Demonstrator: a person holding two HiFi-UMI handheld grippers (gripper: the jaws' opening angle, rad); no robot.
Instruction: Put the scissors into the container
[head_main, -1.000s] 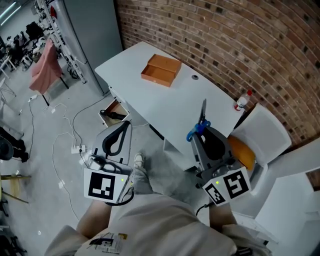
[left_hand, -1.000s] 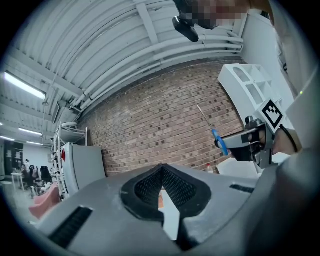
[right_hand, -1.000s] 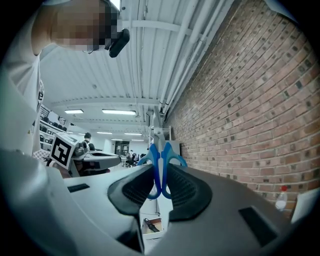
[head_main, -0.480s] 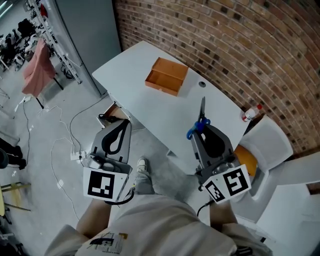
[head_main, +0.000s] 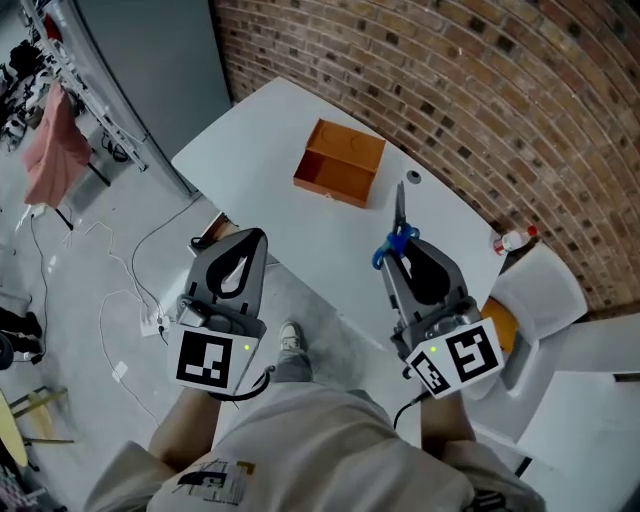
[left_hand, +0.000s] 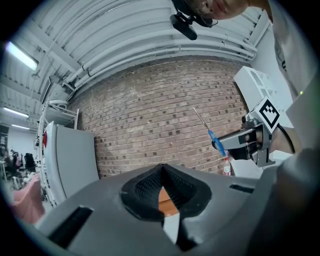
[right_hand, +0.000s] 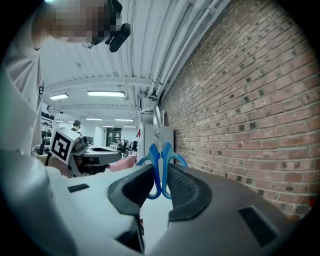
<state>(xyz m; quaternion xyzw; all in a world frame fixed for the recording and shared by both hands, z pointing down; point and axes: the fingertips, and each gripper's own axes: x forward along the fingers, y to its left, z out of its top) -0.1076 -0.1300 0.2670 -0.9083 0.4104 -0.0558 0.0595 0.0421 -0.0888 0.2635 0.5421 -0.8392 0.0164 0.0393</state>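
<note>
Blue-handled scissors (head_main: 399, 215), clamped in the right hand-held gripper (head_main: 402, 262), aim blades-first toward the orange container (head_main: 340, 160) just left on the desk (head_main: 300, 215).

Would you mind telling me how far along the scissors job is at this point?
Done: the scissors are off the table, clamped by their blue handles in the right gripper. In hand: they hang in the air, short of the orange container on the white table. Left: carry them over the container and release them inside. The left gripper is shut and holds nothing.
</note>
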